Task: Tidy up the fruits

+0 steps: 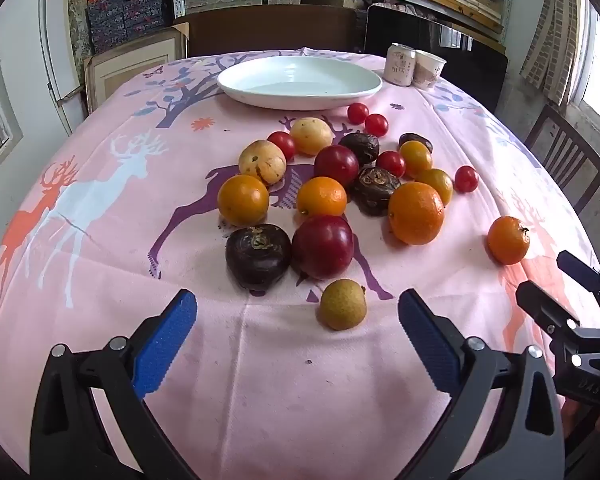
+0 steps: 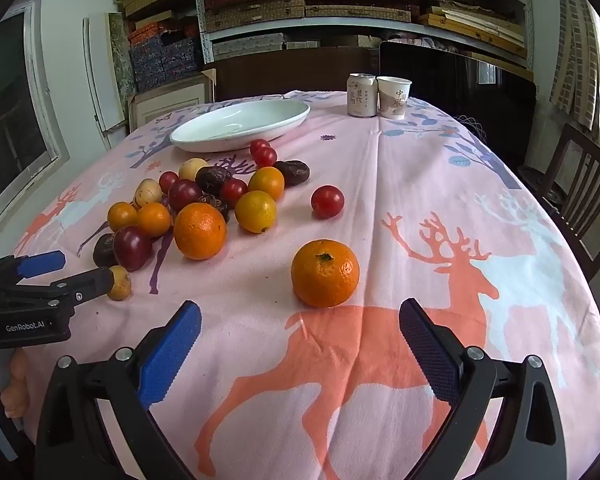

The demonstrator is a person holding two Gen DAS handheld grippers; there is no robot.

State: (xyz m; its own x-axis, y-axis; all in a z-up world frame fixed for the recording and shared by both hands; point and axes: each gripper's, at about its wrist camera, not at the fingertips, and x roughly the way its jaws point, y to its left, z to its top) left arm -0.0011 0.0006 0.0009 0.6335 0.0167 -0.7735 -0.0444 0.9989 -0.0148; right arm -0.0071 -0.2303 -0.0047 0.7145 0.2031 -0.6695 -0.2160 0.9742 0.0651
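Both pairs of fingers are standing wide and holding nothing: the left gripper (image 1: 298, 336) is hovering just short of a small yellow-green fruit (image 1: 343, 304), the right gripper (image 2: 300, 344) just short of a lone mandarin (image 2: 325, 273). Taking the white plate (image 1: 236, 80) as the landmark, that mandarin is lying well apart from it, on the near side of the tabletop (image 2: 420, 200). Between the fingers and the plate, the fruit pile (image 1: 332, 184) is sitting loose on the pink deer cloth: oranges, dark red plums, brown wrinkled fruits, pale yellow ones and cherry tomatoes, the farthest tomatoes just beside the plate's rim. A can (image 2: 362, 95) and a paper cup (image 2: 394, 97) are standing to the plate's right. Nothing is lying in the plate, so the sorting appears not yet begun, with every fruit left to move
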